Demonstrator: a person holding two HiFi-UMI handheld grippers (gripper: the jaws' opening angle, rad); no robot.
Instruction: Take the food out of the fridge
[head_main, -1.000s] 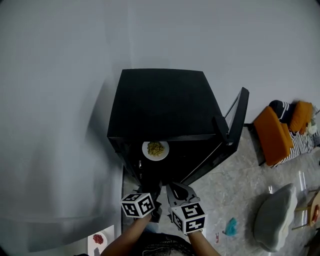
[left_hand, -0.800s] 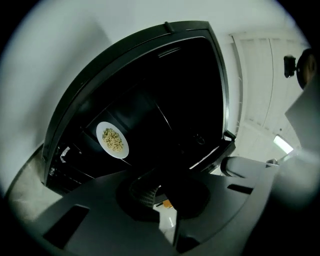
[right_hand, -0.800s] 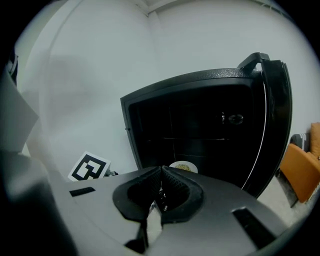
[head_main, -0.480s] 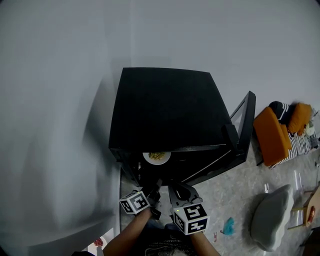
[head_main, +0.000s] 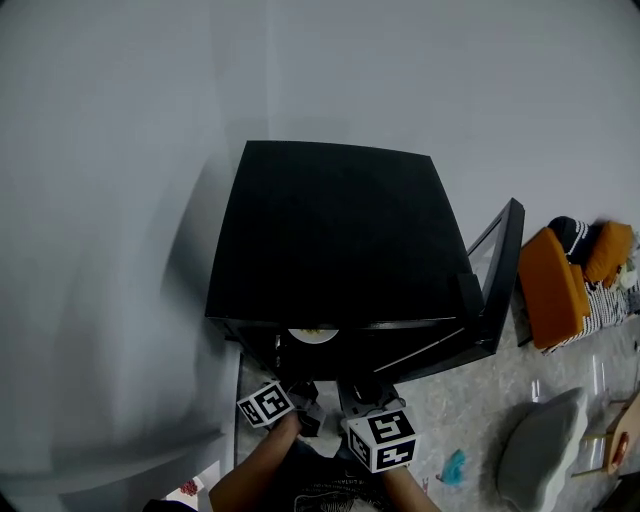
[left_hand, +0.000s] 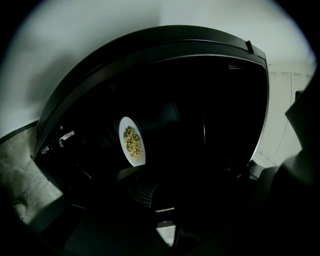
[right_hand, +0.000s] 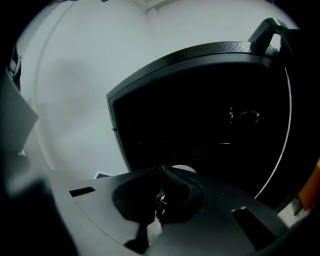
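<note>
A black mini fridge (head_main: 330, 235) stands against the wall with its door (head_main: 497, 275) swung open to the right. Inside, on a shelf, sits a white plate of yellowish food (head_main: 313, 334), mostly hidden under the fridge's top edge in the head view. The left gripper view shows the plate (left_hand: 132, 141) clearly, ahead of the dark left gripper (left_hand: 152, 207), which is shut and empty. My left gripper (head_main: 300, 395) and right gripper (head_main: 358, 392) hang side by side just before the fridge opening. The right gripper (right_hand: 160, 194) is shut on nothing, the plate's rim (right_hand: 185, 168) just beyond it.
The open door blocks the right side of the opening. Orange cushions (head_main: 552, 285), a grey pillow (head_main: 540, 450) and a small teal object (head_main: 452, 466) lie on the floor at the right. A white sheet with something red (head_main: 188, 488) lies at the lower left.
Both grippers have moved closer to the fridge opening and lower. The left gripper has rolled. In the head view the plate has slipped mostly under the fridge's top edge.
</note>
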